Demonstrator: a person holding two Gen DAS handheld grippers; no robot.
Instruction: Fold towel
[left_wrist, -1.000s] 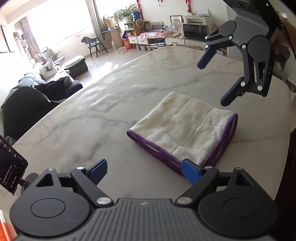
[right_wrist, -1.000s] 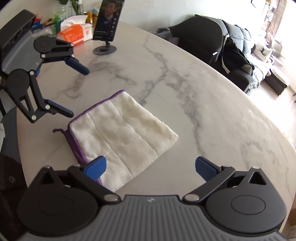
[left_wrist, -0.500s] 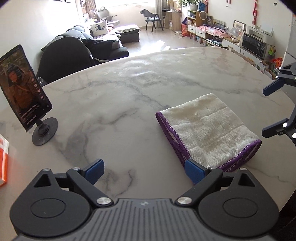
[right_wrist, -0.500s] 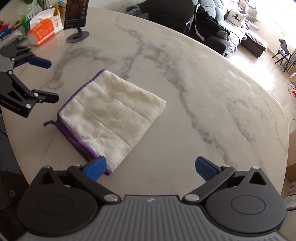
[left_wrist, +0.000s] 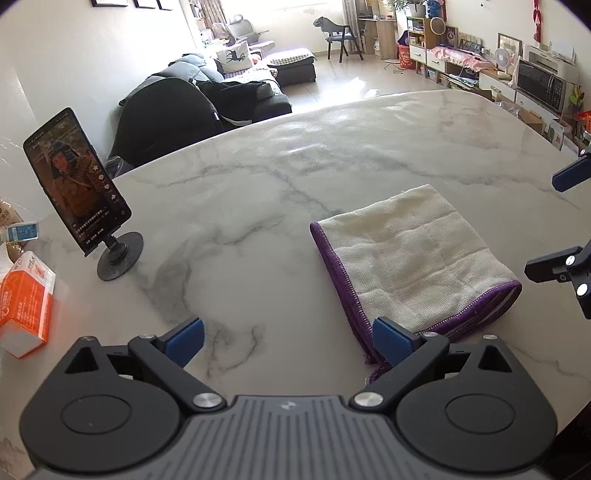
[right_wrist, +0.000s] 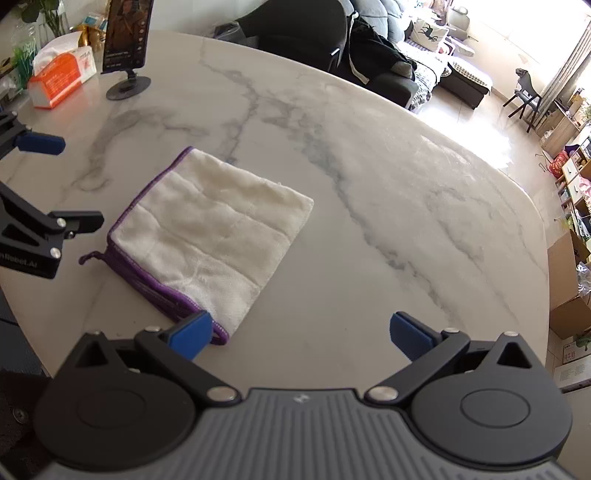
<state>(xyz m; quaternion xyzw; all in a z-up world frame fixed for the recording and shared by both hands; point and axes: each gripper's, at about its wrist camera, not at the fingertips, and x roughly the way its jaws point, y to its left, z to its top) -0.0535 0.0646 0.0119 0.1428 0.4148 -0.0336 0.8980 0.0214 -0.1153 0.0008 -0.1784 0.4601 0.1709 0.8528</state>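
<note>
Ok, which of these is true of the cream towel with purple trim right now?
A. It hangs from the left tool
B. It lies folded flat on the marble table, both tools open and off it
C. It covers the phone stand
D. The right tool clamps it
B: the cream towel with purple trim lies folded on the marble table, with the left tool and right tool both open and holding nothing.
</note>
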